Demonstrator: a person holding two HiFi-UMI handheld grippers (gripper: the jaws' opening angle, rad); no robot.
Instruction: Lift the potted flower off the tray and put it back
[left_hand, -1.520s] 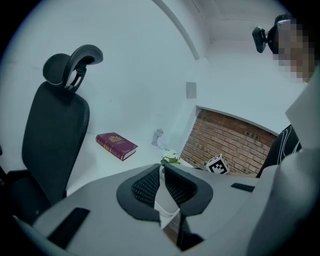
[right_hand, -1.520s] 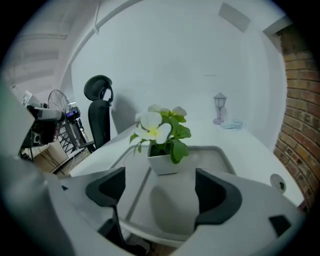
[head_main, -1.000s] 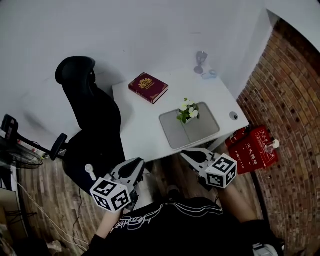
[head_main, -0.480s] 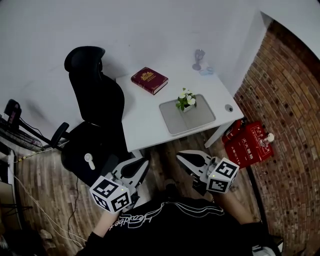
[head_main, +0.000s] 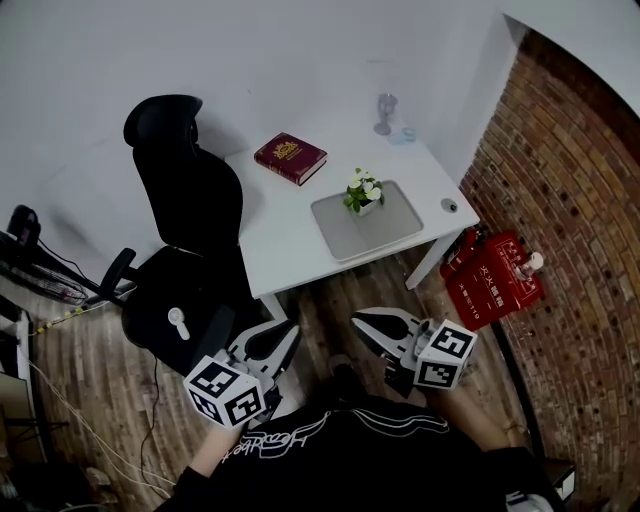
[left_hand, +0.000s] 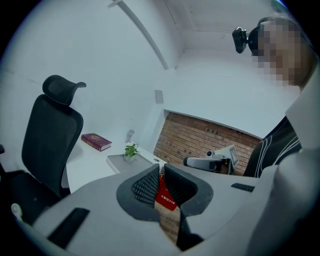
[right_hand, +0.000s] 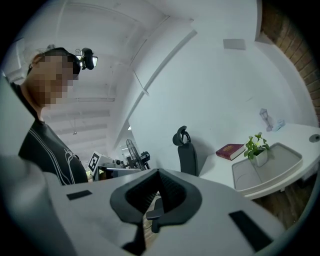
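Note:
The potted flower (head_main: 362, 190), white blooms in a small white pot, stands upright at the far edge of the grey tray (head_main: 380, 228) on the white table (head_main: 275, 225). Both grippers hang well short of the table, over the wooden floor in front of me. My left gripper (head_main: 285, 328) is shut with nothing in it, and my right gripper (head_main: 358, 320) is shut and empty too. The left gripper view shows the flower (left_hand: 131, 151) far off beyond the shut left gripper (left_hand: 161, 166). In the right gripper view the flower (right_hand: 257, 147) and tray (right_hand: 267, 170) sit to the right of the shut right gripper (right_hand: 159, 171).
A dark red book (head_main: 290, 158) and a stemmed glass (head_main: 384, 110) are on the table behind the tray. A black office chair (head_main: 185, 210) stands at the table's left. A red box (head_main: 492, 280) lies on the floor by the brick wall (head_main: 570, 200).
Both grippers have drawn back from the table's front edge, and the table with tray and flower now sits farther away. Both pairs of jaws stayed shut.

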